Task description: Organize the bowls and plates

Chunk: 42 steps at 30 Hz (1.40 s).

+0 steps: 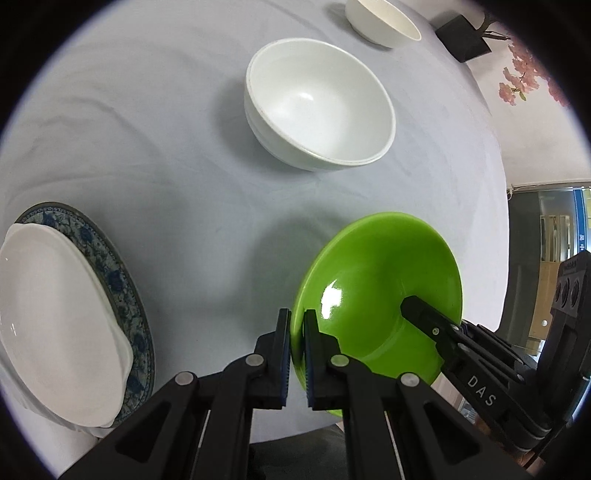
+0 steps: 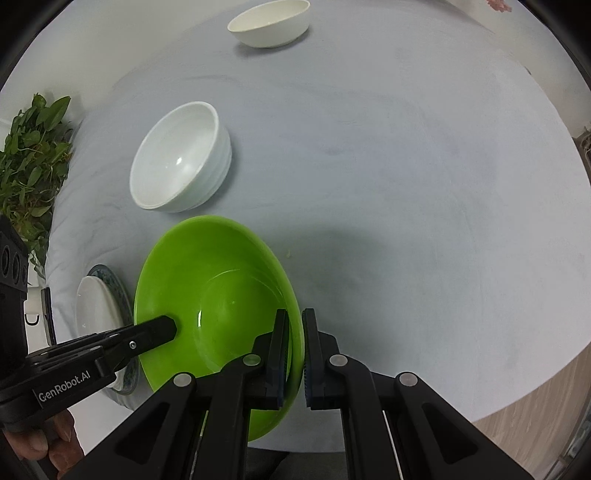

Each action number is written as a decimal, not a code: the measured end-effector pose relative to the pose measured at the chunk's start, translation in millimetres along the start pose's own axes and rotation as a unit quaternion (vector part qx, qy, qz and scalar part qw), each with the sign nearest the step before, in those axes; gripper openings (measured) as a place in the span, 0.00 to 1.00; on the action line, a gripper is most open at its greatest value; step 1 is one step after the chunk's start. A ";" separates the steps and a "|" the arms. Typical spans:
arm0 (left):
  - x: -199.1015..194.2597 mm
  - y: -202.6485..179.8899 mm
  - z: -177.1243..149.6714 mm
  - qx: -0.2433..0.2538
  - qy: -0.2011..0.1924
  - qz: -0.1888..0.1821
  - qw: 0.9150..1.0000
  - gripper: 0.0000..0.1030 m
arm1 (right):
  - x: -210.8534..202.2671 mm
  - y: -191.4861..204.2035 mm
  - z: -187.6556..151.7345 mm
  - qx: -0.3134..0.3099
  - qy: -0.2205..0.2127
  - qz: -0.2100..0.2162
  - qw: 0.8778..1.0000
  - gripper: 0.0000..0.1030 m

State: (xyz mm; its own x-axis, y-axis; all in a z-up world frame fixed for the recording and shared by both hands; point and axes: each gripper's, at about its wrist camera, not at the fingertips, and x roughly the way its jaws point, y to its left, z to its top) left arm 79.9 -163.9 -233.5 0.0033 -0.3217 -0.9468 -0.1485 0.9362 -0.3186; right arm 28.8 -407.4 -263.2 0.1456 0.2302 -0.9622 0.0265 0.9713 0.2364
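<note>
White plate (image 1: pixel 55 314) sat stacked on a blue patterned plate (image 1: pixel 110 266), far to the left of the green plate (image 1: pixel 380 295), both on the grey tablecloth (image 1: pixel 166 129). Left gripper (image 1: pixel 297 354) was clamped on the green plate's left rim, one finger on each face. The green plate itself was held between the two grippers, tilted, above the near edge of the cloth; whether it touched the cloth could not be told. Right gripper (image 2: pixel 295 354) was clamped on the opposite, right rim, fingers either side of the edge. Beyond the green plate stood a large white bowl (image 1: pixel 317 107), upright on the cloth and apart from it. Farther back still was a smaller white bowl (image 1: pixel 382 22), near the far edge of the cloth. In the right wrist view, a leafy plant (image 2: pixel 33 155) showed off the cloth, left of the large bowl.
</note>
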 end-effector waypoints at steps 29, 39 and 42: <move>-195.1 -27.0 -25.3 0.036 -0.310 0.142 0.939 0.89 | -159.7 -3.8 -15.8 -0.057 -0.244 -0.012 0.968 1.00; -248.5 -59.2 36.8 0.091 -0.350 0.120 0.925 0.89 | -219.0 -1.2 16.8 -0.044 -0.258 -0.013 0.965 1.00; -228.3 -82.3 68.9 0.109 -0.317 0.128 0.933 0.89 | -213.2 -0.4 66.8 -0.042 -0.251 -0.005 0.967 1.00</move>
State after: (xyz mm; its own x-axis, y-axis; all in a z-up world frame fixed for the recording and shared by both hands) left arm 159.5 -157.8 5.8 0.5900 -0.0010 -0.8074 -0.0190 0.9997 -0.0151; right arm 63.9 -460.9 -49.1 0.6080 0.1825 -0.7727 -0.0468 0.9798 0.1946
